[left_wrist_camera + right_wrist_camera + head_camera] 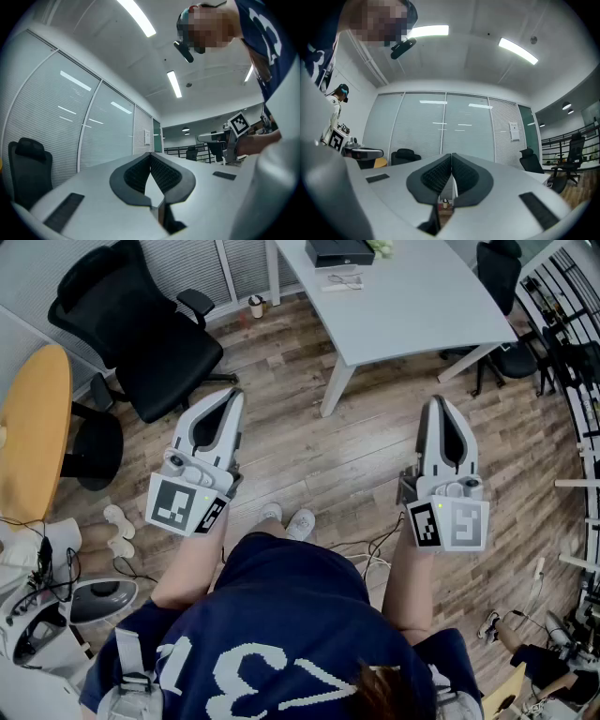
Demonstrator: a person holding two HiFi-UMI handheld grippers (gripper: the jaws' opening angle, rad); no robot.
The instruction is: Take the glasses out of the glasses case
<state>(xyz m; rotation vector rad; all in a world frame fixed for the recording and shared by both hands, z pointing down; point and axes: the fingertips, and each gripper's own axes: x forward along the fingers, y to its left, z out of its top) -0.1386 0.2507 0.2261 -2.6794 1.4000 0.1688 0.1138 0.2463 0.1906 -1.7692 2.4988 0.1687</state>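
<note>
A black glasses case [339, 251] lies at the far edge of a white table [412, 306], well ahead of me. Just in front of it lies a thin frame that looks like a pair of glasses [344, 281]. My left gripper [232, 396] hangs over the wooden floor, far short of the table, its jaws shut on nothing [150, 153]. My right gripper [437, 402] is held level beside it, also over the floor, jaws shut and empty [451, 154]. Both gripper views look slightly upward at ceiling lights and glass walls, and neither shows the case.
A black office chair [141, 324] stands at the left, next to a round yellow table [37, 427]. Another chair [502, 277] sits behind the white table. A small cup [255, 306] stands on the floor. Cables [370, 554] trail by my feet, and a railing [581, 352] runs along the right.
</note>
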